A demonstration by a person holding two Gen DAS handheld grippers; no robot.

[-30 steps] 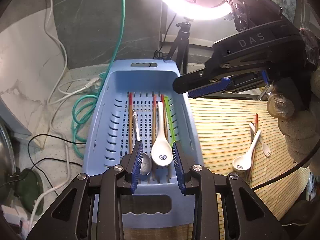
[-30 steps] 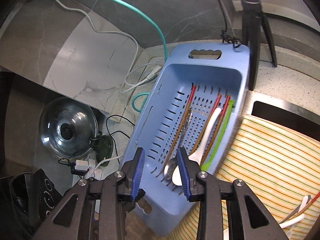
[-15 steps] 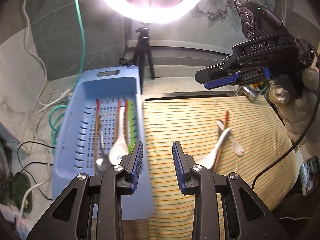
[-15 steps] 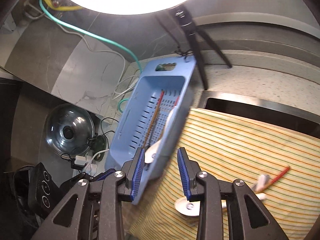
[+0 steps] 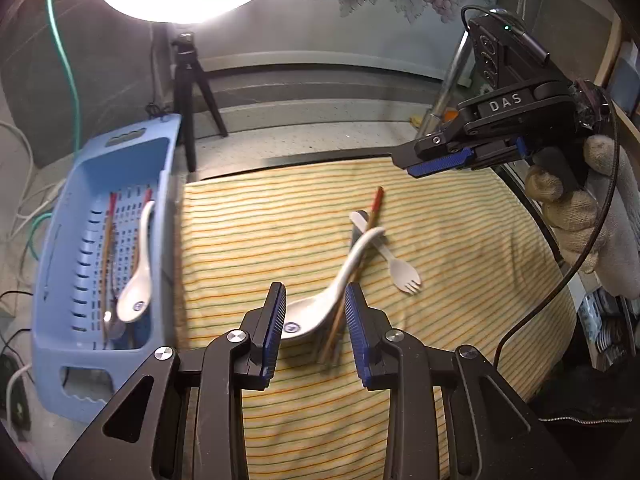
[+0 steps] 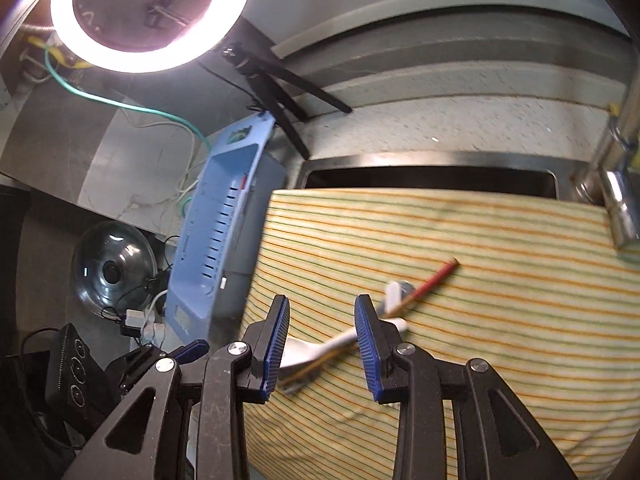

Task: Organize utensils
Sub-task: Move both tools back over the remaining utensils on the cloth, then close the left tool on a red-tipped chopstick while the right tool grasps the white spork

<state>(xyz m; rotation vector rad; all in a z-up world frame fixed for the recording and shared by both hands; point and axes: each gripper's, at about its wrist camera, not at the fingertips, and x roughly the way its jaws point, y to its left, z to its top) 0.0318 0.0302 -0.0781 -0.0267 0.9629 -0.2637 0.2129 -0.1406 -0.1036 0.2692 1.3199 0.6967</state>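
A white ceramic spoon (image 5: pixel 336 288), a red-tipped wooden chopstick (image 5: pixel 360 256) and a small white spork (image 5: pixel 394 264) lie crossed on the striped cloth (image 5: pixel 460 240). My left gripper (image 5: pixel 315 320) is open and empty, just above the spoon's bowl. My right gripper (image 6: pixel 322 332) is open and empty; in the left wrist view it hovers at the far right (image 5: pixel 444 162) above the cloth. The spoon (image 6: pixel 320 350) and chopstick (image 6: pixel 430 284) also show in the right wrist view. A blue slotted basket (image 5: pixel 160 184) at the left holds a white spoon (image 5: pixel 138 280), chopsticks and a metal spoon.
A ring light (image 5: pixel 192 0) on a black tripod (image 5: pixel 192 92) stands behind the basket. Cables (image 5: pixel 24 216) lie left of it. A pot lid (image 6: pixel 114 268) and a black appliance (image 6: pixel 68 372) sit at the lower left. A sink edge (image 6: pixel 432 160) and tap (image 6: pixel 620 184) lie behind the cloth.
Both grippers have swung right, away from the blue basket and over the striped cloth. My left gripper now sits over the white spoon. Both stay open and empty.
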